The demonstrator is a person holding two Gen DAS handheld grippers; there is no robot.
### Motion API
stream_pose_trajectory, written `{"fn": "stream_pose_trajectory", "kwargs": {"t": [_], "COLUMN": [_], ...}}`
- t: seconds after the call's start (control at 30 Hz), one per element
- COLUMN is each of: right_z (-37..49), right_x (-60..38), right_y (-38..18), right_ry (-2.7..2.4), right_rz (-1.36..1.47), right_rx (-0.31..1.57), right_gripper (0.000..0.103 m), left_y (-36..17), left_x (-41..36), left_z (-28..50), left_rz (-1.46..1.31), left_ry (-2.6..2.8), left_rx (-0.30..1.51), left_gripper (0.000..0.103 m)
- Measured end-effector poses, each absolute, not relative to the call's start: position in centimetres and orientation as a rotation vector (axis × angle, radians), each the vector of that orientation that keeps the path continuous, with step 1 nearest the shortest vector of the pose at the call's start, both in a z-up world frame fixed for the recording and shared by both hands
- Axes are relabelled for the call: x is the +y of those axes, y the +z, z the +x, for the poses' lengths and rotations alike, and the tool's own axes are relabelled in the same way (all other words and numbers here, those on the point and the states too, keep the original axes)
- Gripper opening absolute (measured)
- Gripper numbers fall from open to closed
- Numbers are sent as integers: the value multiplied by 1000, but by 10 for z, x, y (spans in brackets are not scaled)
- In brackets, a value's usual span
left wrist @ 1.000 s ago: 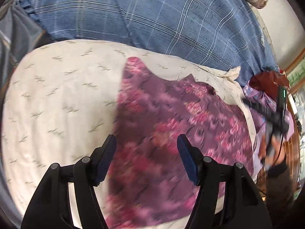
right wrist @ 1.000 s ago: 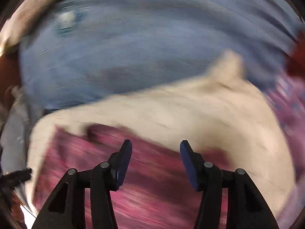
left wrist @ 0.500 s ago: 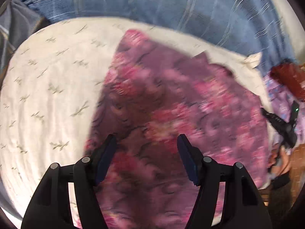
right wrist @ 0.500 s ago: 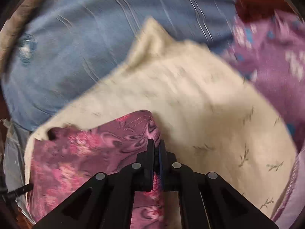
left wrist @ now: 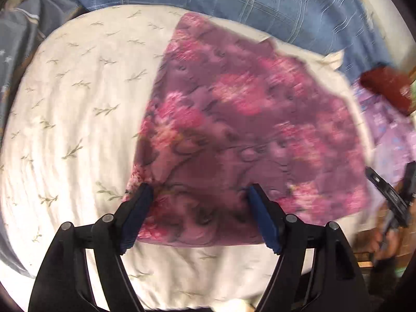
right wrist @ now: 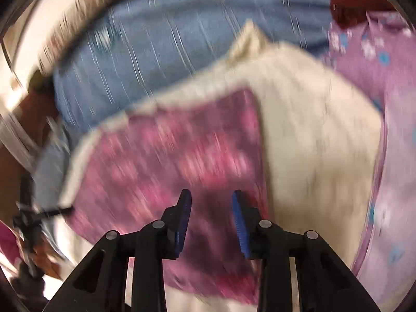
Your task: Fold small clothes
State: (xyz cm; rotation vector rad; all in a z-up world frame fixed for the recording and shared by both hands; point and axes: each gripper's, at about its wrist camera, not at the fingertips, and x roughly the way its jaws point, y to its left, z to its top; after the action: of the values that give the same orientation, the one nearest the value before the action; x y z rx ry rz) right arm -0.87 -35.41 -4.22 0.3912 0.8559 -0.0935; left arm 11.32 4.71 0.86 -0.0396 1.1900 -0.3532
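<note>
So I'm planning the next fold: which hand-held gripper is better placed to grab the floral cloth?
Probably left: the left hand-held gripper is open astride the floral cloth's near corner; the right hand-held gripper is over its middle.

A home bedroom: cream leaf-print sheet [left wrist: 78, 104] and blue plaid quilt [left wrist: 234, 0] cover the bed.

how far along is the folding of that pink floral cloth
Done: the purple-pink floral cloth lies flat on the cream leaf-print sheet. In hand: nothing; the left hand-held gripper and right hand-held gripper hover open above it. Left: the folds themselves; blur hides any existing crease.
</note>
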Motion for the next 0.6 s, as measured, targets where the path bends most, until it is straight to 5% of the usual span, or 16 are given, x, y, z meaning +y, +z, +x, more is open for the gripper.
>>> {"fn": "stream_pose_trajectory", "kwargs": {"t": [0.23,0.3,0.37,0.6], "right_z": [-26,-32,-34,-20], "right_x": [-338,-334,-329,-298], "right_y": [-14,-2,1,-8], "right_ry": [-137,-148,-155,-113], "right_rz": [357,346,339,333], "right_rx": [773,740,728,784], "right_gripper": [35,43,54,54], "left_y": [58,65,58,-6], "left_x": [81,104,121,108], "left_z": [101,95,88,68], "left_rz": [-238,-376,-547,-875], "left_ry": [-373,-382,-399,-442], "left_rx": [1151,1141,1165,1297], "left_gripper": [77,79,82,82]}}
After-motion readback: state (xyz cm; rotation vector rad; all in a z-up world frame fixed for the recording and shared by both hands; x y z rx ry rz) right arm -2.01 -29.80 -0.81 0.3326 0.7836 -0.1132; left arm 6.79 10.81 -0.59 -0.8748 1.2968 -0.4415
